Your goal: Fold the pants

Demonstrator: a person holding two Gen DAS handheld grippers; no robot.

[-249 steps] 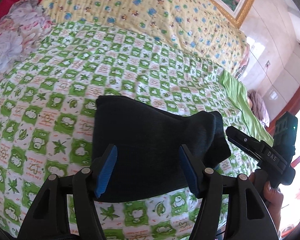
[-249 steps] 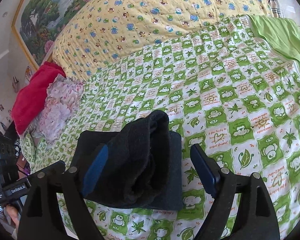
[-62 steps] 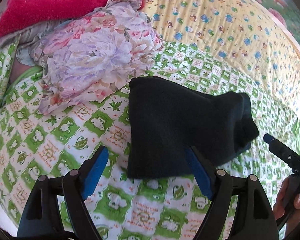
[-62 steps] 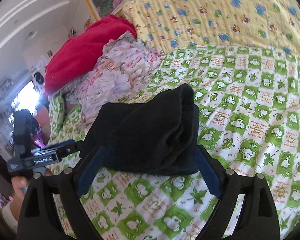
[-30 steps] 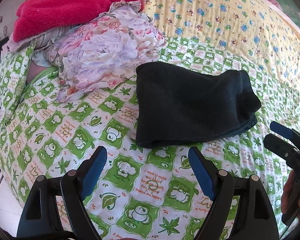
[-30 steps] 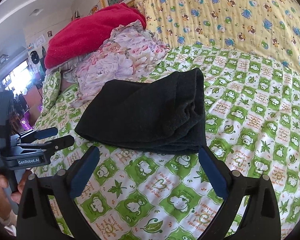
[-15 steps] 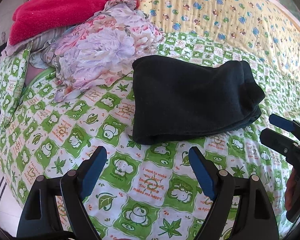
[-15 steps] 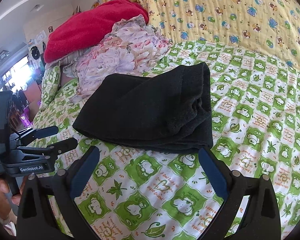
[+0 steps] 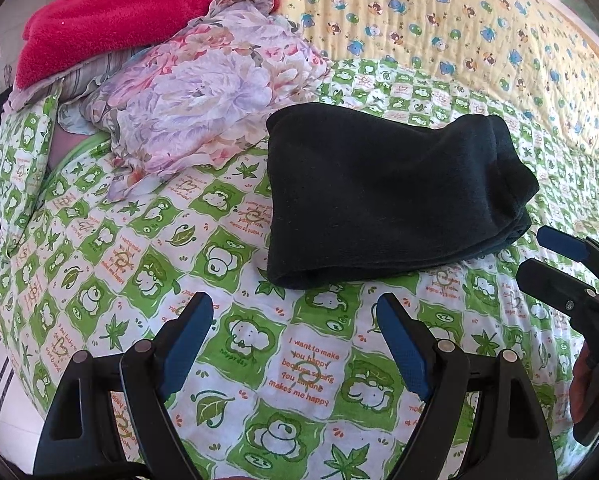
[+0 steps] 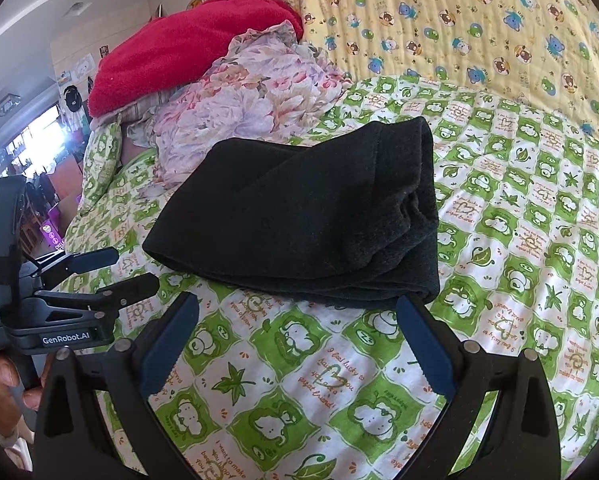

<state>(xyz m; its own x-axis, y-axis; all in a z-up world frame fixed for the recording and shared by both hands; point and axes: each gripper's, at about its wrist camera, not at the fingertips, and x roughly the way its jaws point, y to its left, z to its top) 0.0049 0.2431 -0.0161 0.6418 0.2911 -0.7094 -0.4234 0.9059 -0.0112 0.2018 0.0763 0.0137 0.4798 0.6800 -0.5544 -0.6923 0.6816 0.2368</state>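
The black pants (image 9: 387,196) lie folded into a thick rectangle on the green-and-white checked bedspread (image 9: 259,352). In the right wrist view the same black pants (image 10: 311,208) show stacked layers at their right end. My left gripper (image 9: 295,320) hovers open just short of the bundle's near edge, nothing between its blue pads. My right gripper (image 10: 299,320) is open too, a little back from the pants, holding nothing. Each view shows the other gripper at its side, held by a hand.
A floral cloth (image 9: 203,92) and a red blanket (image 9: 131,12) are heaped left of the pants. A yellow cartoon-print quilt (image 9: 439,24) rises behind. The bed's edge drops off at the left (image 9: 3,360), with room furniture beyond.
Both grippers let go of the pants about two seconds ago and drew back towards me. Over the last second the view has shifted only slightly; the pants lie still.
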